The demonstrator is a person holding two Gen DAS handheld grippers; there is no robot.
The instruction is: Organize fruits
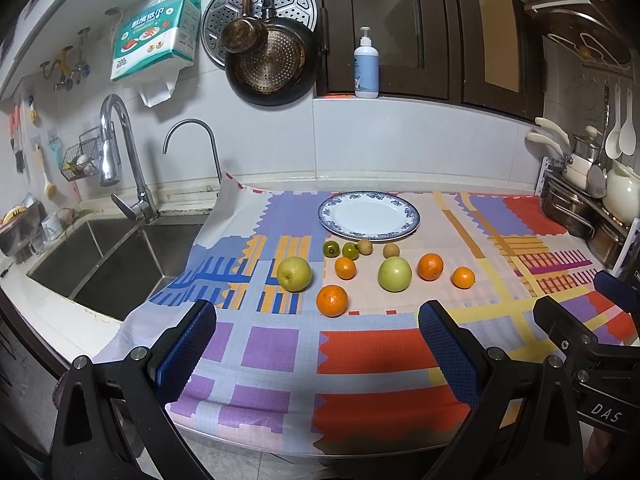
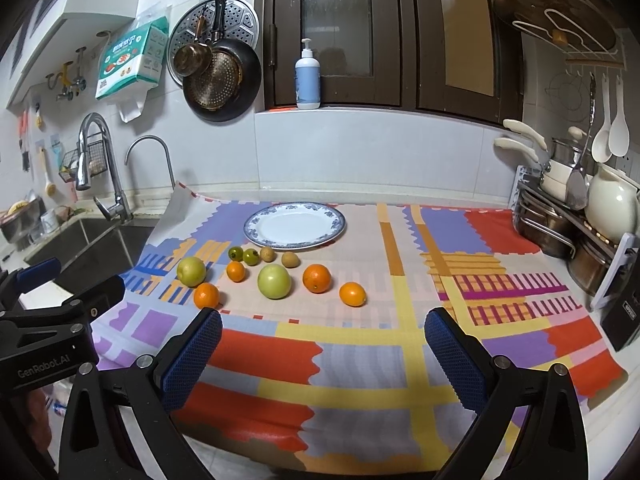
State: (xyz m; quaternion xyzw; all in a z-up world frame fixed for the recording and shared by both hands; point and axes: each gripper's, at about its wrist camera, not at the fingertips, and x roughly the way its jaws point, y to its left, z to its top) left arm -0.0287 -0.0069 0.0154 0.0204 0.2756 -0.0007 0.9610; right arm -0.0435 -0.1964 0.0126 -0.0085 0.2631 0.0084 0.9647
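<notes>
Fruit, loose on the patterned cloth [image 1: 360, 344] covering the tabletop: two green apples [image 1: 294, 274], four oranges [image 1: 332, 301], two small dark-green fruits [image 1: 331, 248] and two small brown fruits [image 1: 364, 246], grouped just in front of the plate.
Plate [image 1: 344, 205]: white, blue-patterned rim, nothing on it, at the back of the cloth.
Left tool [image 1: 316, 346]: jaws wide apart, holding nothing, above the cloth's near edge.
Right tool [image 2: 322, 350]: likewise wide open, nothing held.
Sink [image 1: 100, 264]: left of the cloth.

Glossy glazed plate [image 1: 408, 227] on matt woven-look cloth [image 1: 360, 352] (steel sink [image 1: 100, 264] beside).
</notes>
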